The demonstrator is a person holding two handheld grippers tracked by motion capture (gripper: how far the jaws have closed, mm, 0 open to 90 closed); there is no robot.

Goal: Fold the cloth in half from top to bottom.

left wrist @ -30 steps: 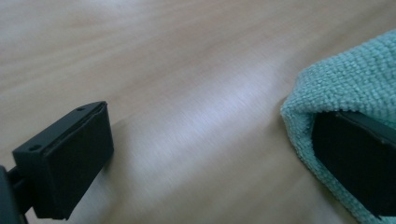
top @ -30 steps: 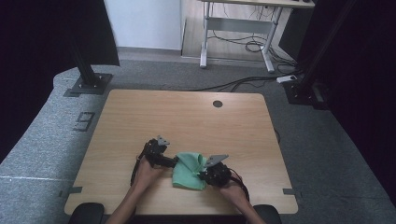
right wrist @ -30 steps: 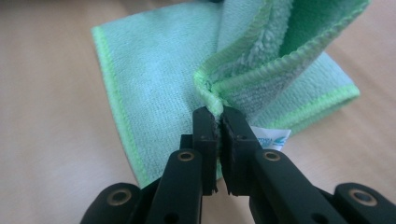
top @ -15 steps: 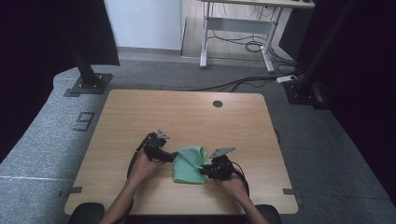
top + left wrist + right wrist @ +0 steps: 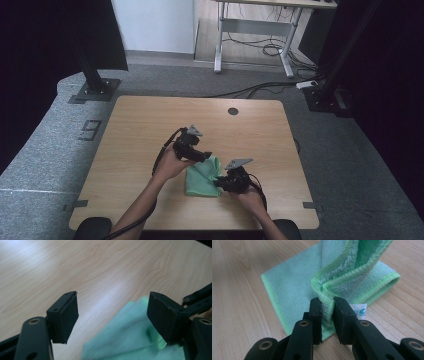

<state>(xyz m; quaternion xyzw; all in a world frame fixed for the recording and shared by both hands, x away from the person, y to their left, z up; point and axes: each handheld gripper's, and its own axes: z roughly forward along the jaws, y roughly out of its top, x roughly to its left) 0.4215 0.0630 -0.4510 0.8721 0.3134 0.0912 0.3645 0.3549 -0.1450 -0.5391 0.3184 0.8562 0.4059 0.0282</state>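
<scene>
A green microfibre cloth lies folded on the wooden table near its front edge. My right gripper is at the cloth's right edge. In the right gripper view it is shut on a raised fold of the cloth; its jaws have just been easing a little, with the fold still pinched between them. My left gripper hovers over the cloth's far corner. Its jaws have just been closing but stand wide apart, with the blurred cloth below them and nothing gripped.
A white label sticks out from under the cloth by my right gripper. A round cable hole sits near the table's far edge. Bare wood lies to the left, right and beyond the cloth.
My left gripper has lifted off the cloth's left side and moved up and away over its far corner, jaws narrower. The right gripper has stayed at the cloth's right edge.
</scene>
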